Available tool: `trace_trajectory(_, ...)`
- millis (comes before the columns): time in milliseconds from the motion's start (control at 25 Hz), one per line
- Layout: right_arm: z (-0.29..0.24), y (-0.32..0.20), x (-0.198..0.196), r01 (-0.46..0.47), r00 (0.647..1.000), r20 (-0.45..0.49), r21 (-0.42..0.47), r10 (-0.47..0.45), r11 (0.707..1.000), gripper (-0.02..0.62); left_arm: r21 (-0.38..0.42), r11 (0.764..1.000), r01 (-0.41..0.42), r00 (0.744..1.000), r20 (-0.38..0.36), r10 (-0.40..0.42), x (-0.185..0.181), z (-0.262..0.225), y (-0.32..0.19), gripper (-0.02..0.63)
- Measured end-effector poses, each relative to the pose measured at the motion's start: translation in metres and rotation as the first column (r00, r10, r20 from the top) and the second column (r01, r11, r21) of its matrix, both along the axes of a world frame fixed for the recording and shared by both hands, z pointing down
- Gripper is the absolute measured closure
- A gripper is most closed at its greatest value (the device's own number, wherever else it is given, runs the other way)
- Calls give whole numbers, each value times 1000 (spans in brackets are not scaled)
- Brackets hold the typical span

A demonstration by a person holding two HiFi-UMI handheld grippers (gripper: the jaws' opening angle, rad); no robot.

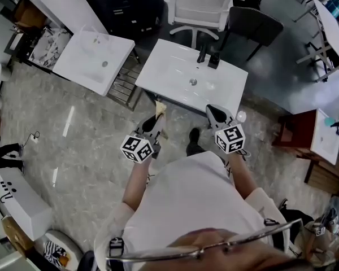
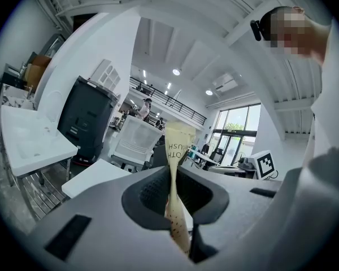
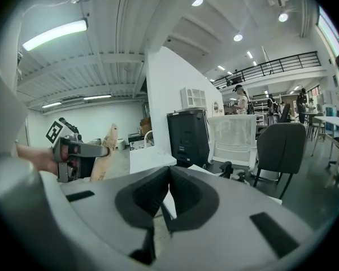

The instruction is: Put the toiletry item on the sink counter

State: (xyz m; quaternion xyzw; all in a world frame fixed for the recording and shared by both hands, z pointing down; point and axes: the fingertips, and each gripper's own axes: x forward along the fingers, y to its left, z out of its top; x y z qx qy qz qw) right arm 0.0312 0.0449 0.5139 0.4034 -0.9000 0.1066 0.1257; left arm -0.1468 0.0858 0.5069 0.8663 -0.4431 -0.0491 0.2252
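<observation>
**Colleague:** Where is the toothbrush pack [image 2: 178,145] at this moment?

**Me:** I am holding it in the left claw [image 1: 156,119]. The two pads are pressing on its flat sides, so this claw is gripping the pack tightly.

**Colleague:** Which way is it pointing?

**Me:** Its long axis is standing almost upright, across the direction in which the claw is pointing. In the left gripper view I am seeing it edge-on. The wider top end is rising above the pads and is showing some print. The lower end is hanging down below them. In the right gripper view the pack is leaning a little, with its top toward the right side of that view.

**Colleague:** And where is it compared with the sink counter [image 1: 164,72]?

**Me:** In the head view the pack is hanging in the air over the grey floor [image 1: 90,151]. It is just in front of the near edge of the white counter and is not touching it. The black tap [image 1: 202,52] is standing at the far edge, and a white chair [image 1: 200,4] is behind it.

**Colleague:** What is the right claw [image 1: 214,113] doing?

**Me:** It is carrying nothing. In its own view the two pads are meeting each other with nothing between them. It is hanging beside the left one, near the same front edge and more toward the right corner.
</observation>
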Motion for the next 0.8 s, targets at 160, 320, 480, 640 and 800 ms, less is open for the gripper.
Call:
trace_trajectory(160,-2,-40,2,31,999,-5,-13,-31,999,589,-12,1000,16,1000,0,-16,7,-2,-39,577)
trace_trajectory(320,-1,-84,11,53,999,2,-21,-53,998,589,-22,999,37,999,8,-37,19,0,-80,577)
trace_trajectory(480,5,-118,22,78,997,8,-37,-78,996,589,-33,998,61,998,26,-60,30,4,-116,577)
trace_trajectory(640,13,-147,35,89,996,14,-62,-89,994,589,-35,997,73,996,51,-72,42,4,-144,577)
trace_trajectory(800,19,-165,46,86,996,20,-88,-85,992,589,-45,997,68,996,64,-66,54,5,-163,577)
